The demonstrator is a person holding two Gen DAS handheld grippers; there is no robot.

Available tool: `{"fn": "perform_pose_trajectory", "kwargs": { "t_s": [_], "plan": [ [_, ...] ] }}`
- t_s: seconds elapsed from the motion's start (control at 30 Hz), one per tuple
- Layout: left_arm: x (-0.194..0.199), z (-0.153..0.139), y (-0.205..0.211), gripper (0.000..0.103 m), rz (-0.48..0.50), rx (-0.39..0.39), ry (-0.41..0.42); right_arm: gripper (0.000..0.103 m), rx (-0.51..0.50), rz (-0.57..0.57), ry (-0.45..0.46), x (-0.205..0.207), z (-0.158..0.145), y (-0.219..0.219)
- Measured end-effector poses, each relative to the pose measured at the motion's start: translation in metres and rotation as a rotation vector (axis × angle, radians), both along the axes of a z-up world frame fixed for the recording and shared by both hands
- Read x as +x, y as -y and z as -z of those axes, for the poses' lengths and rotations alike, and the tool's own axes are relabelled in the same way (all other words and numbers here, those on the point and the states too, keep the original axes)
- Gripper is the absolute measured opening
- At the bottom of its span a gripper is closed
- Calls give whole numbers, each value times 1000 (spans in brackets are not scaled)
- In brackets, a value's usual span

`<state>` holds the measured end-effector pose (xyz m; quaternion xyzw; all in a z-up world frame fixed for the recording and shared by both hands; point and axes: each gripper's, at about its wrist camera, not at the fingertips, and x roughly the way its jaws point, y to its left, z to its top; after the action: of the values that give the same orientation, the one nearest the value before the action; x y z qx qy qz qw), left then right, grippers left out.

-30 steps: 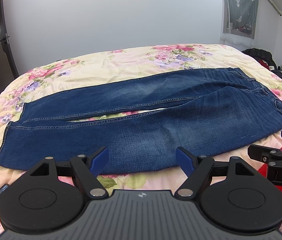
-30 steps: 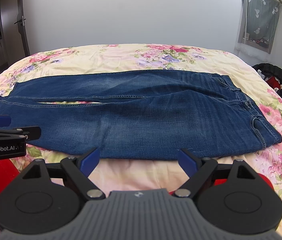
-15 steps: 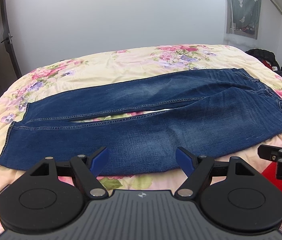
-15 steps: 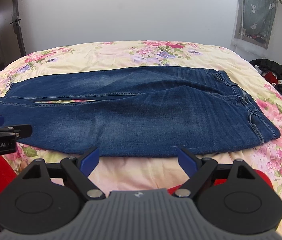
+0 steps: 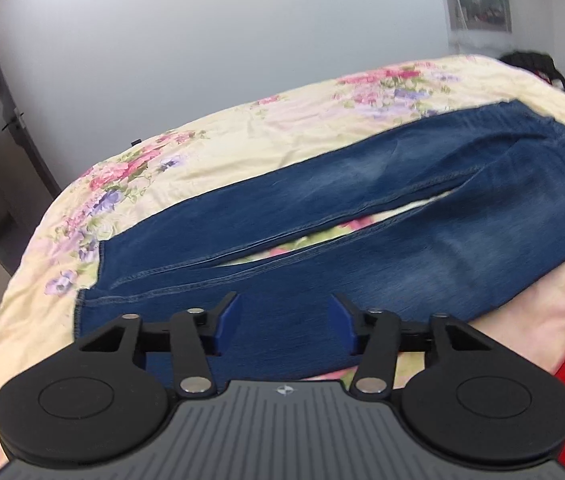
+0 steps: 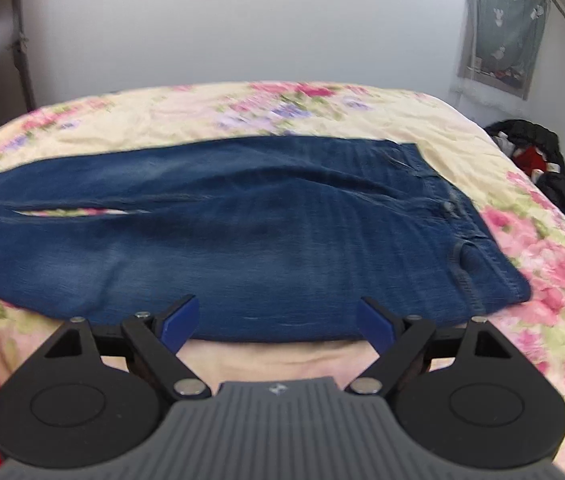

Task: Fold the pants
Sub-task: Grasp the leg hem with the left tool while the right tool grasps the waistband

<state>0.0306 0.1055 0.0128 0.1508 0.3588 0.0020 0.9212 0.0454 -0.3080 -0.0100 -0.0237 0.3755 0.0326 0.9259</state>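
Both sets of jaws gape empty: dip your left gripper [image 5: 284, 322] and right gripper [image 6: 278, 320] to the jeans' [image 6: 242, 236] near edge just ahead, pinching it.

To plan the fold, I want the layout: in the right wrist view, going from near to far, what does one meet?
Open right tongs → jeans lying flat → bare floral bedspread → white wall.

Home bedroom: floral-quilted bed [image 6: 362, 120], curtained window [image 6: 502, 28], door [image 5: 6, 152].
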Motion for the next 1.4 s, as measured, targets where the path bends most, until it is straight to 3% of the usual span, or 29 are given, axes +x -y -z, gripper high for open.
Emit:
{"fn": "perform_pose_trajectory", "kwargs": {
  "t_s": [0.13, 0.3, 0.37, 0.47, 0.57, 0.8, 0.97, 1.07, 1.2, 1.4],
  "plan": [
    [10, 0, -30, 58, 97, 91, -44, 80, -25, 16, -52, 26, 13, 42],
    [25, 20, -62, 57, 256, 204, -200, 48, -46, 29, -138, 57, 33, 82],
    [30, 42, -73, 57, 312, 267, -313, 43, -42, 53, -178, 68, 41, 95],
    [35, 79, -84, 57, 343, 401, -427, 42, -49, 87, -212, 78, 51, 110],
    [41, 108, -94, 57, 338, 490, -482, 42, -70, 98, -221, 83, 60, 121],
    [50, 139, -96, 58, 308, 587, -485, 41, -168, 17, -218, 87, 67, 133],
    [51, 119, -99, 17, 250, 543, -418, 41, -262, -123, -205, 84, 64, 135],
    [52, 93, -99, 7, 179, 492, -333, 41, -315, -241, -193, 81, 66, 133],
    [56, 46, -98, 5, 37, 354, -202, 41, -409, -406, -172, 75, 74, 123],
    [73, 2, -86, 3, -75, 270, -151, 41, -527, -571, -164, 72, 95, 109]
  ]
}}
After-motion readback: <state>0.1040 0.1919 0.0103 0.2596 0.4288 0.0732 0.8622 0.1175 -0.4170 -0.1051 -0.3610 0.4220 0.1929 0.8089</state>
